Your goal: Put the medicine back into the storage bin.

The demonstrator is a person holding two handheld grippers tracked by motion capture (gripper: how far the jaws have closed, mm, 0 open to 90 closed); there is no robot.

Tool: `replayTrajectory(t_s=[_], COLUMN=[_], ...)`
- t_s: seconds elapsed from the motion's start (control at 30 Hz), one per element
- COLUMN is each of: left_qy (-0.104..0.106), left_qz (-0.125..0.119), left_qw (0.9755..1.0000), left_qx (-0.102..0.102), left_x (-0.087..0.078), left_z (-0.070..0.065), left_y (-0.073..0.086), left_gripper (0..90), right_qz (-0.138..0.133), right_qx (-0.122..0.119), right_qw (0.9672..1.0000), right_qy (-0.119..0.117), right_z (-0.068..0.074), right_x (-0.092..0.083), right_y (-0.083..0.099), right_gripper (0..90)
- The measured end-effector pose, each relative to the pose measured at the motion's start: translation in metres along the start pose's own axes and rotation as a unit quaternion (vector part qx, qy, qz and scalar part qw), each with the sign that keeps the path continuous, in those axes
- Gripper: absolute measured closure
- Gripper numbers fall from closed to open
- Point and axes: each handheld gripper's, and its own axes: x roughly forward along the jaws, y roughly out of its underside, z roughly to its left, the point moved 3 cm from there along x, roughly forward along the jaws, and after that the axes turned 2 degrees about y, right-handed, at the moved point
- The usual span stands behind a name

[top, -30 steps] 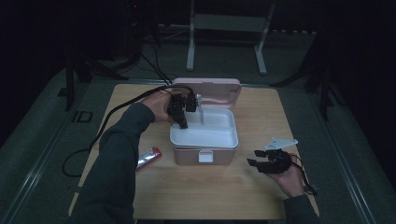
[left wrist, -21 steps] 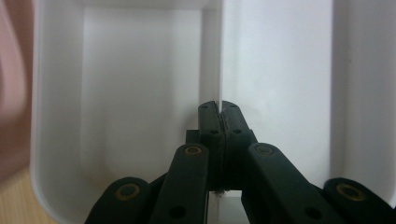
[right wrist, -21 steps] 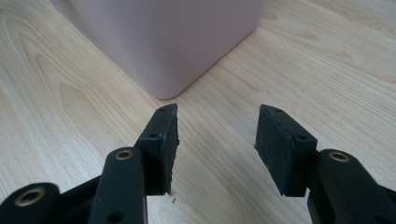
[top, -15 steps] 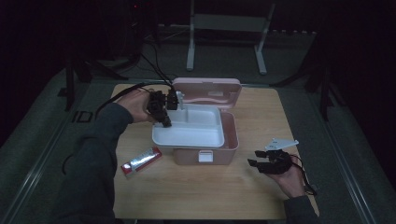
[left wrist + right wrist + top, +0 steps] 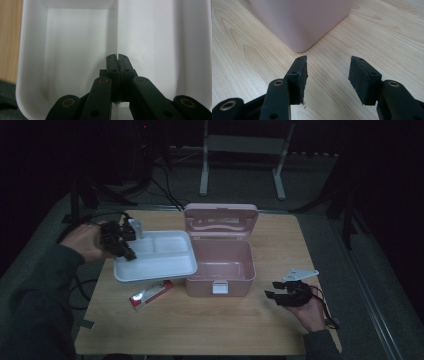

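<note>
The left gripper (image 5: 125,240) was closed tight on the middle wall of the white tray (image 5: 165,265). It held the tray to the left of the open pink box (image 5: 222,265), above the worktop (image 5: 210,330). The right gripper (image 5: 280,295) was open and empty, resting beside the box's right front corner.

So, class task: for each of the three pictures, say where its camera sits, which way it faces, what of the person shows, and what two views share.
High view: above the person's side, facing forward and down on the table; both forearms, left gripper and right gripper show.
Left gripper view: rides the left gripper, facing into the white tray; jaws shut on its divider.
Right gripper view: rides the right gripper, facing the pink box corner; jaws open.
Shared: tray and box also appear from above.
</note>
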Motion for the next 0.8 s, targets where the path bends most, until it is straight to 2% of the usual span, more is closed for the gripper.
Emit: replayTrajectory(t_s=[0.03,0.17,0.23,0.33,0.37,0.43,0.47,0.63,0.73,0.8], left_qy=[0.004,-0.011,-0.022,-0.025,-0.019,-0.024,-0.016,-0.009,-0.006,-0.009], left_qz=[0.004,0.01,0.002,-0.018,-0.02,-0.019,-0.021,-0.024,-0.019,-0.008], left_qw=[0.9999,0.9991,0.9984,0.9968,0.9961,0.9951,0.9948,0.9928,0.991,0.991], left_qx=[-0.01,-0.039,-0.051,-0.074,-0.084,-0.094,-0.098,-0.117,-0.133,-0.133], left_x=[-0.002,-0.004,-0.001,0.01,0.017,0.03,0.037,0.069,0.084,0.095], left_z=[0.0,0.001,0.006,0.018,0.023,0.032,0.036,0.054,0.064,0.069], left_y=[0.009,0.036,0.045,0.053,0.054,0.054,0.053,0.04,0.034,0.029], left_gripper=[89.4,89.4,89.4,89.4,89.4,89.4,89.4,89.4,89.4,89.4], right_qz=[0.0,0.0,-0.001,-0.002,-0.002,0.0,0.0,-0.001,-0.003,-0.006], right_qx=[0.0,0.0,0.0,0.001,0.001,0.0,0.001,0.003,0.004,0.006], right_qw=[1.0,1.0,1.0,1.0,1.0,1.0,1.0,1.0,1.0,1.0], right_qy=[0.0,0.0,0.0,-0.001,-0.001,-0.001,0.0,0.002,0.004,0.005], right_z=[0.0,0.0,0.0,0.001,0.001,0.001,0.001,-0.001,-0.002,-0.002], right_x=[0.0,0.001,0.001,0.002,0.002,0.002,0.001,-0.002,-0.004,-0.006], right_y=[0.0,0.0,0.0,0.0,0.0,0.0,0.0,0.0,0.0,0.001], right_gripper=[48.5,48.5,48.6,48.5,48.5,48.5,48.5,48.6,48.7,48.8])
